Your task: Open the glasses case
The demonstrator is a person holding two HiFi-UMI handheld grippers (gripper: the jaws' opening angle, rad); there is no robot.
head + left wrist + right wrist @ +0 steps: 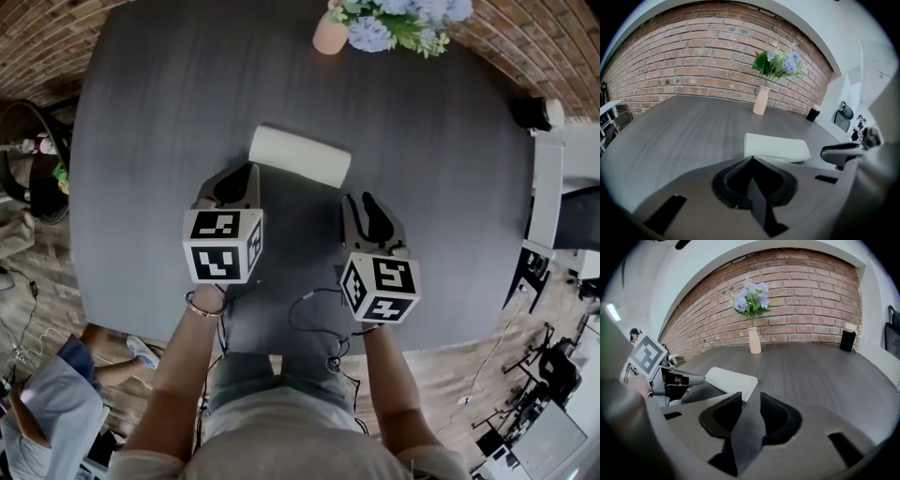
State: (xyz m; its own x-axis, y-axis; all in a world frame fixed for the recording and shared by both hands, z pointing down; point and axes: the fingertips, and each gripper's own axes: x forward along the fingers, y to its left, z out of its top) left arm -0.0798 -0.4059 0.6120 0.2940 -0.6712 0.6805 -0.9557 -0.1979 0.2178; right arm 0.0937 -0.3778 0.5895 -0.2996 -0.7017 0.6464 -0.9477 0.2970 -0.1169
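Observation:
The white glasses case (300, 155) lies closed on the round dark grey table (169, 122), a little past both grippers. My left gripper (251, 171) has its tips right at the case's near left corner, and in the left gripper view its jaws meet at the tip (751, 160), just short of the case (776, 146), with nothing held. My right gripper (359, 199) sits short of the case's right end, apart from it. A narrow gap shows between its jaws (751, 401), which hold nothing. The case (731, 379) lies ahead and to the left there.
A pink vase (330, 36) of blue flowers stands at the table's far edge. A small black speaker (534, 112) sits at the right rim, beside white furniture (548, 187). Cables (314, 309) hang by the near edge. Another person (56, 403) sits at lower left.

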